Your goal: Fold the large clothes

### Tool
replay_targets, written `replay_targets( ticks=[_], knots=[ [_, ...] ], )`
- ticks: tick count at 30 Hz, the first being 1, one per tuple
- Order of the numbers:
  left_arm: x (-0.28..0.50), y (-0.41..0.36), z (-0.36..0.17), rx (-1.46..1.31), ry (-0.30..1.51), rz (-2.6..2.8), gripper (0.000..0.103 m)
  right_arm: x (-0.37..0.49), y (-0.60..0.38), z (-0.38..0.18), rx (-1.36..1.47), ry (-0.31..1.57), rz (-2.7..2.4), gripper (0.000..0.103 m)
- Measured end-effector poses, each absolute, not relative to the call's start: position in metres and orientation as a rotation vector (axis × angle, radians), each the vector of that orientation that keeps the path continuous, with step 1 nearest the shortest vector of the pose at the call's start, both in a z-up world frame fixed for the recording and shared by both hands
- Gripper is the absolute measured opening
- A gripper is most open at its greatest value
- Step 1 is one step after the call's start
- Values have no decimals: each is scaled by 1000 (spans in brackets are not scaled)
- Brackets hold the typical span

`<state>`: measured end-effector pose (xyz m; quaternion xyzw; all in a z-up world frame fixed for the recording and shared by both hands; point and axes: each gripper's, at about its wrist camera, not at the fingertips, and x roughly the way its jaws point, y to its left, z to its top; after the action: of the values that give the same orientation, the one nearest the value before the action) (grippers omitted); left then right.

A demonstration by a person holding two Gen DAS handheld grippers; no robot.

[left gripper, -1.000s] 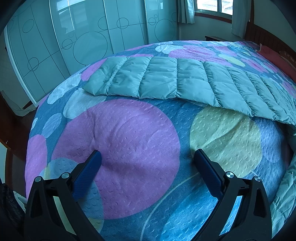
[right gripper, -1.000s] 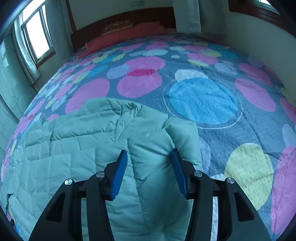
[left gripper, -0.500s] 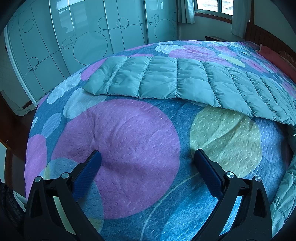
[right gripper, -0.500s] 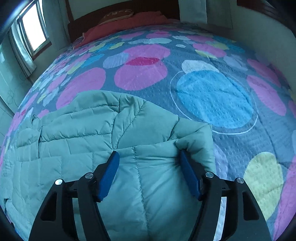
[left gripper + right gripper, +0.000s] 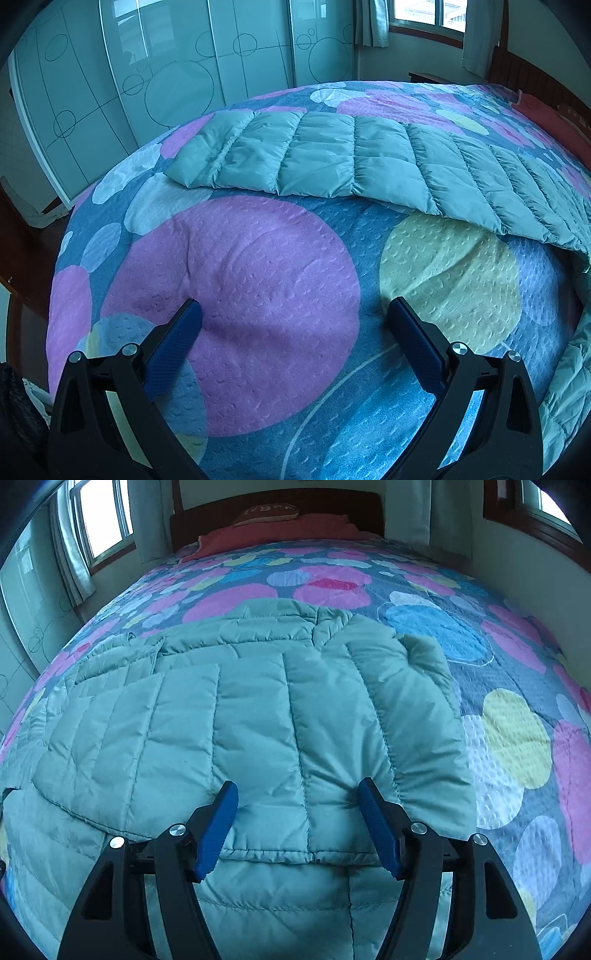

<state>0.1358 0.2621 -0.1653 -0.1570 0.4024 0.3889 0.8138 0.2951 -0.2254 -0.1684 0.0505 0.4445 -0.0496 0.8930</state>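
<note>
A teal quilted jacket (image 5: pixel 155 731) lies flat on the bed. In the right wrist view one sleeve (image 5: pixel 369 716) is folded over its body, and the sleeve's end lies under my right gripper (image 5: pixel 298 786). Its blue pads stand apart above the fabric and grip nothing. In the left wrist view the other sleeve (image 5: pixel 332 162) stretches straight across the bed. My left gripper (image 5: pixel 294 306) hovers wide open over the bare bedspread (image 5: pixel 258 266), well short of that sleeve. A strip of jacket (image 5: pixel 565 387) shows at the right edge.
The bedspread (image 5: pixel 517 731) has large coloured circles. Red pillows (image 5: pixel 280 528) lie against a dark headboard at the far end. Glass wardrobe doors (image 5: pixel 147 81) stand past the left side of the bed. Windows with curtains (image 5: pixel 103 520) line the walls.
My right gripper opened wider and drew back across the jacket, leaving the folded sleeve lying on the body. The left gripper stayed where it was.
</note>
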Motion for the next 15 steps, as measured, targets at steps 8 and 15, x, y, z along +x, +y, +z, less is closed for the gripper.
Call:
replay_targets(
  ticks=[8, 15],
  knots=[
    [124, 273, -157, -435, 821, 748, 100, 291, -224, -176, 104, 897, -107, 68],
    [110, 314, -149, -670, 652, 619, 83, 287, -224, -175, 112, 883, -103, 69]
  ],
)
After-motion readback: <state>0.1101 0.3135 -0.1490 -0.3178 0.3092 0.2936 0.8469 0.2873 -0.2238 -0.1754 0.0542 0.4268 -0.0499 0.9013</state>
